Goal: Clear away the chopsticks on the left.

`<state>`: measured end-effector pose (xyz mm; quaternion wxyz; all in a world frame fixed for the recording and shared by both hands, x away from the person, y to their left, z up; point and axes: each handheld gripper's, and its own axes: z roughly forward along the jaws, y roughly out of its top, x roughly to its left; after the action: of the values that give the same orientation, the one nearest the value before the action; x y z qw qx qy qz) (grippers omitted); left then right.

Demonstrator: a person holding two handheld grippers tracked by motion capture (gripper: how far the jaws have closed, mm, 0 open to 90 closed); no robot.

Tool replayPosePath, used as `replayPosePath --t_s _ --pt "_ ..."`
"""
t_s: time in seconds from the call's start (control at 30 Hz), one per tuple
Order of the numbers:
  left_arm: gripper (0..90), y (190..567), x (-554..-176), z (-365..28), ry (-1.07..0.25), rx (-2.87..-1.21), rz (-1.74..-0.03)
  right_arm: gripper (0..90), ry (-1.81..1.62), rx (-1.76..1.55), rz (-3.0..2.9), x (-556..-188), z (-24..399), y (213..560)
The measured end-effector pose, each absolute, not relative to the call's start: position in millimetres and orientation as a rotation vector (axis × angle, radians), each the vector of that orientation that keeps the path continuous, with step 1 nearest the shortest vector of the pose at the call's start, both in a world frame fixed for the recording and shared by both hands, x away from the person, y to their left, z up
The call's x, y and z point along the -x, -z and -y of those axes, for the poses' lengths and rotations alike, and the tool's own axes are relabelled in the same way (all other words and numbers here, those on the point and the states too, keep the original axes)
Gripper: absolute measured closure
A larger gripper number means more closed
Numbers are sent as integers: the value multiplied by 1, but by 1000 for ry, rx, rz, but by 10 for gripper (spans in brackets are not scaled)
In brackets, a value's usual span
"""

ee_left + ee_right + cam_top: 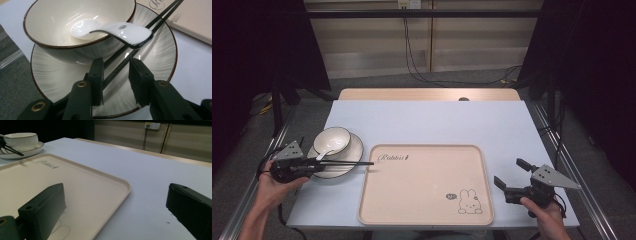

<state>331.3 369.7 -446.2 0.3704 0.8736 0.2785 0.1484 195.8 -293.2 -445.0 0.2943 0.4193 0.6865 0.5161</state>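
Chopsticks [140,35], a black pair, lay across the plate [160,57] beside the bowl [50,20], their long axis running from the plate's left rim out over its right rim toward the beige tray [422,200], tips reaching the tray's near-left corner. A white spoon [120,31] rested in the bowl with its handle over the pair. The left gripper [116,77] was plainly the nearer one: in its own view the sticks ran straight between its jaws, which stood partly open on either side, seemingly not yet pinching them. The pair lay dead ahead, lengthwise along the gripper's reach, so closing would likely catch the near ends. The right gripper [512,182] sat well apart at the tray's right edge, jaws wide open and holding nothing.
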Motion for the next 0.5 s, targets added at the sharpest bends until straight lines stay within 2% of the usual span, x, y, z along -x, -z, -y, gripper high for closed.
replayPosePath --t_s 0.23,0.5 --pt "678 447 -333 -363 -343 -2281 -682 19 -1373 -1114 -1832 -196 293 445" --pt "756 446 -333 -361 -297 -2310 -673 19 -1371 -1115 -1834 -196 293 445"
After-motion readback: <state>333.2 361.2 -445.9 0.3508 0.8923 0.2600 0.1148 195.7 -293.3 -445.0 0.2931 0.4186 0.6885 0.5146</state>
